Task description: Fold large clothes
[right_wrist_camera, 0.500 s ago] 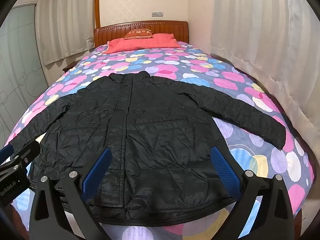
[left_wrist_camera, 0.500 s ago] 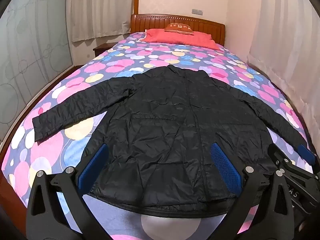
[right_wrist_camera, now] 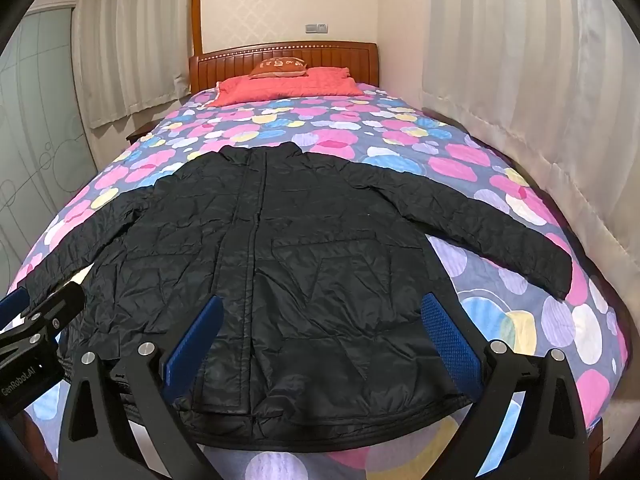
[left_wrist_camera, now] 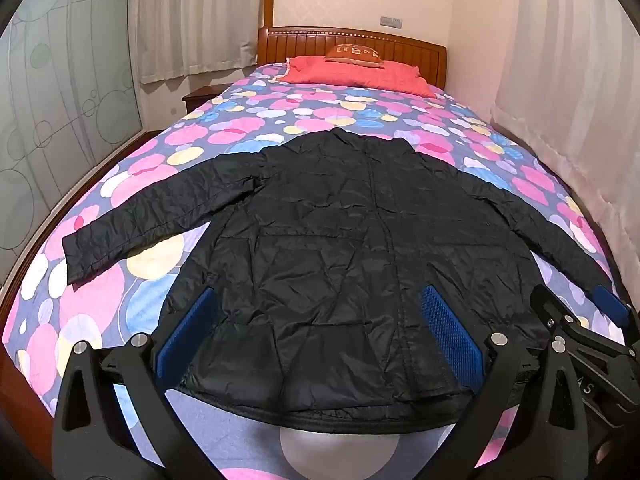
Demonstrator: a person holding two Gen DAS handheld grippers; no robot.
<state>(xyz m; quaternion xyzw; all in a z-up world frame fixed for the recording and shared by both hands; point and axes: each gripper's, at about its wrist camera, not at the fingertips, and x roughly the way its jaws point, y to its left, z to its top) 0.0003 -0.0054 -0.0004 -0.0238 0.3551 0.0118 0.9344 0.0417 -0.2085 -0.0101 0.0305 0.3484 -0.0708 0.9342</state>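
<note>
A black quilted jacket (left_wrist_camera: 340,248) lies flat and front up on the bed, both sleeves spread out to the sides, hem toward me; it also shows in the right wrist view (right_wrist_camera: 304,248). My left gripper (left_wrist_camera: 320,340) is open and empty, held above the jacket's hem on its left half. My right gripper (right_wrist_camera: 320,340) is open and empty, above the hem on the right half. The right gripper also shows at the right edge of the left wrist view (left_wrist_camera: 576,320). The left gripper shows at the left edge of the right wrist view (right_wrist_camera: 36,320).
The bed has a spotted pink, blue and purple cover (left_wrist_camera: 248,128), a red pillow (left_wrist_camera: 360,76) and a wooden headboard (left_wrist_camera: 352,40). Curtains (right_wrist_camera: 520,92) hang close along the right side. A glass sliding door (left_wrist_camera: 52,108) stands on the left.
</note>
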